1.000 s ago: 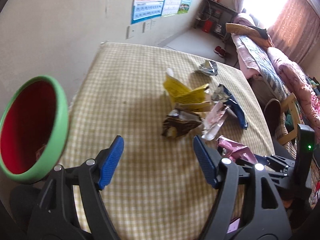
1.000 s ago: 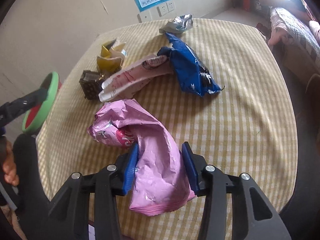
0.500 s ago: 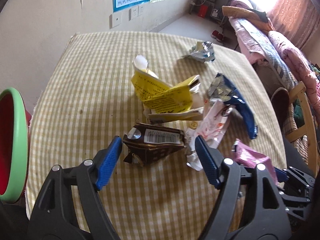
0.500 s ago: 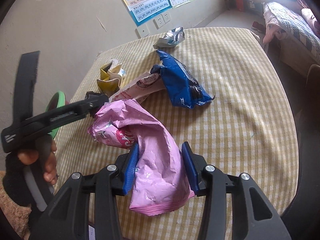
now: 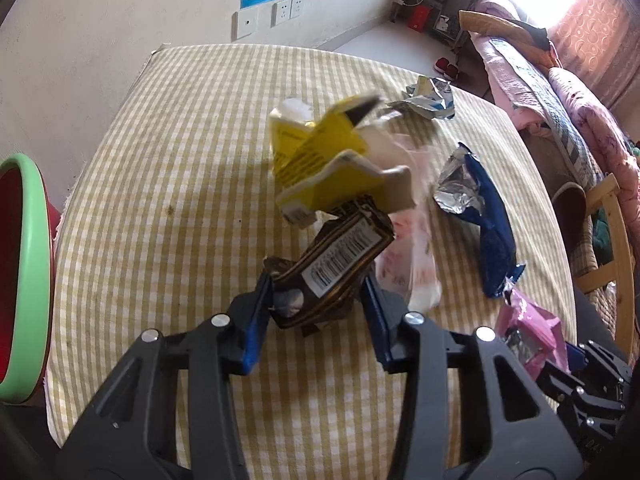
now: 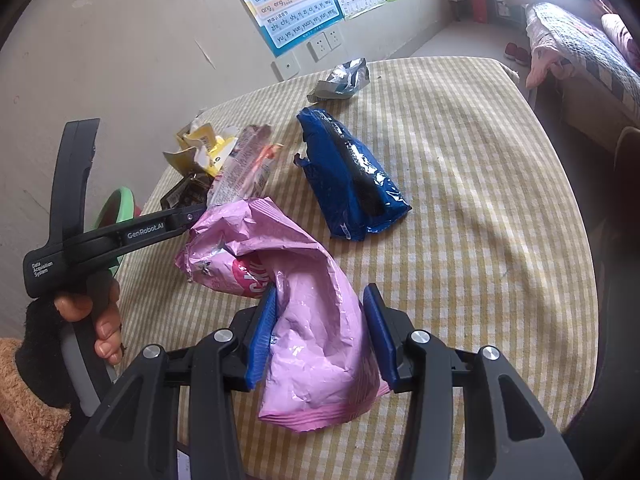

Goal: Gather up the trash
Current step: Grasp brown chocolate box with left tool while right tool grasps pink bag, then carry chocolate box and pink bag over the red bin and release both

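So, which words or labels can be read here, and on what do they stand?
"GenRobot.AI": on the left claw, its side.
"Data Acquisition System": on that claw's handle.
"an en in un", "ang eng ing ong", "zhi chi shi", "yu ye yue yuan yin yun ying": on the blue poster.
Barcode on the brown wrapper and print on the pink bag: unreadable.
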Action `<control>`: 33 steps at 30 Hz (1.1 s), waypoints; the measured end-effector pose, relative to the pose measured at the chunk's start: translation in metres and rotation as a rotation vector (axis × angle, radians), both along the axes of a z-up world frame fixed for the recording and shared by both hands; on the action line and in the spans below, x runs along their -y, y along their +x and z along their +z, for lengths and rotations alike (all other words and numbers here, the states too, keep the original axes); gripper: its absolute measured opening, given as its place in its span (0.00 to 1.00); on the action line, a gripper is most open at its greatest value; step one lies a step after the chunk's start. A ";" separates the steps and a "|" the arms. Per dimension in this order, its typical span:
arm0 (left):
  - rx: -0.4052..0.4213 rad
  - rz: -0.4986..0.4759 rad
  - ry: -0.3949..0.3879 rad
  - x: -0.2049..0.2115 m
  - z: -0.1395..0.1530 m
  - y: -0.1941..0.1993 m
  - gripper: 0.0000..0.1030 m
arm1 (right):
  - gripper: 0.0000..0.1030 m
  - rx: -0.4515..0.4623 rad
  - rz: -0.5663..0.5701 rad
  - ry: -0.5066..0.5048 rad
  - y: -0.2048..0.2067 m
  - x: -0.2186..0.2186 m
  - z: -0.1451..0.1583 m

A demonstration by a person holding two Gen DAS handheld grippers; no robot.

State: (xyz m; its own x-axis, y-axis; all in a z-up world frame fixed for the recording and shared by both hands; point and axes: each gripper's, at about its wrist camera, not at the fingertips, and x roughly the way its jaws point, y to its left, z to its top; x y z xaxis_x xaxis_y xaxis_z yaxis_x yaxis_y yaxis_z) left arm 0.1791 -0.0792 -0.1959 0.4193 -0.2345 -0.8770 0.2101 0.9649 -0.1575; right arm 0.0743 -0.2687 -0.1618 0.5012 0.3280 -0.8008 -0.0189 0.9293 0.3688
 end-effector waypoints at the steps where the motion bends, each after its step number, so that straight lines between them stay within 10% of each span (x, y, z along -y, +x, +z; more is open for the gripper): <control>1: 0.004 -0.001 -0.001 0.000 0.001 -0.001 0.40 | 0.41 0.001 0.000 -0.001 0.000 0.000 0.000; 33: 0.164 0.017 -0.050 -0.043 0.061 -0.072 0.37 | 0.41 0.071 -0.004 -0.078 -0.010 -0.021 0.021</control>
